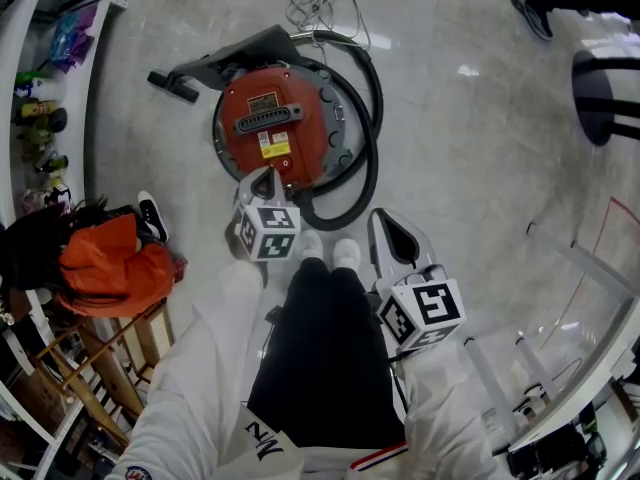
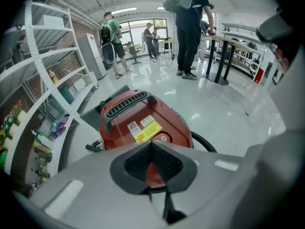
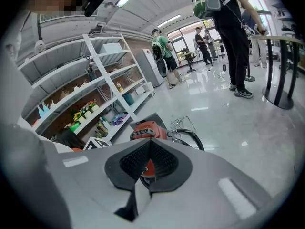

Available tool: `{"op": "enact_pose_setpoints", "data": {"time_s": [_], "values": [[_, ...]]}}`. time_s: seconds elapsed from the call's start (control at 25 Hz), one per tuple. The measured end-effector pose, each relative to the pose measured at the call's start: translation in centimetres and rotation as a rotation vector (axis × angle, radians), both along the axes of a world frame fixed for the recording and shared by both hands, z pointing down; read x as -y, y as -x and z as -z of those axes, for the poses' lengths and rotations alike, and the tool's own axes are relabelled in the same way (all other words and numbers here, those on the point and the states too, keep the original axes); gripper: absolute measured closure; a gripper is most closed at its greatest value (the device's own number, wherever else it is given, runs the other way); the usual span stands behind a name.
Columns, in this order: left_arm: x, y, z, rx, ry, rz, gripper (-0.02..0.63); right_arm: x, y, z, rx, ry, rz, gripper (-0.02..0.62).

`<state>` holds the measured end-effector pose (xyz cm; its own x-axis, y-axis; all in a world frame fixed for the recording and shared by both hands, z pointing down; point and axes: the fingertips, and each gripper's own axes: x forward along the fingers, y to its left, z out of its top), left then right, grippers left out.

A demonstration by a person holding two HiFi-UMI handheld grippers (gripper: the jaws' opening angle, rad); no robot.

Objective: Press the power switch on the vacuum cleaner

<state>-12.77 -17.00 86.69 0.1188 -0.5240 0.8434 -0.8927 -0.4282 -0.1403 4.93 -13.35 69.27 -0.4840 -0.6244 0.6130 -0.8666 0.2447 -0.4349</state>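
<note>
Red plastic forms the body of the vacuum cleaner, which lies on the floor directly in front of the person's white shoes. Its black hose curls around its right side. The left gripper hovers over the near edge of the machine, with its jaws pressed together and carrying nothing. The right gripper hangs beside the person's leg, apart from the machine, and its jaws are also closed on nothing.

The step in hand seems to be the approach, since the left tips look slightly above the red top and not yet on it. In the left gripper view a round white-ringed button sits just beyond the closed tips. This is probably the power switch, though its marking is too small to read. The next move probably calls for bringing the closed left tips straight down on this button and pushing firmly, without sliding off to the yellow label beside it.

The floor is grey, polished and glossy, and it reflects the ceiling lights. White shelves with small goods stand on the left side, and an orange bag rests near them. Several people stand further in the room by tall tables.
</note>
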Motion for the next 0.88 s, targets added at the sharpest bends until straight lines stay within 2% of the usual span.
{"op": "enact_pose_setpoints", "data": {"time_s": [0.88], "values": [[0.04, 0.20, -0.86, 0.008, 0.014, -0.009, 0.606, -0.33, -0.54, -0.60, 0.010, 0.018, -0.021, 0.594]]}}
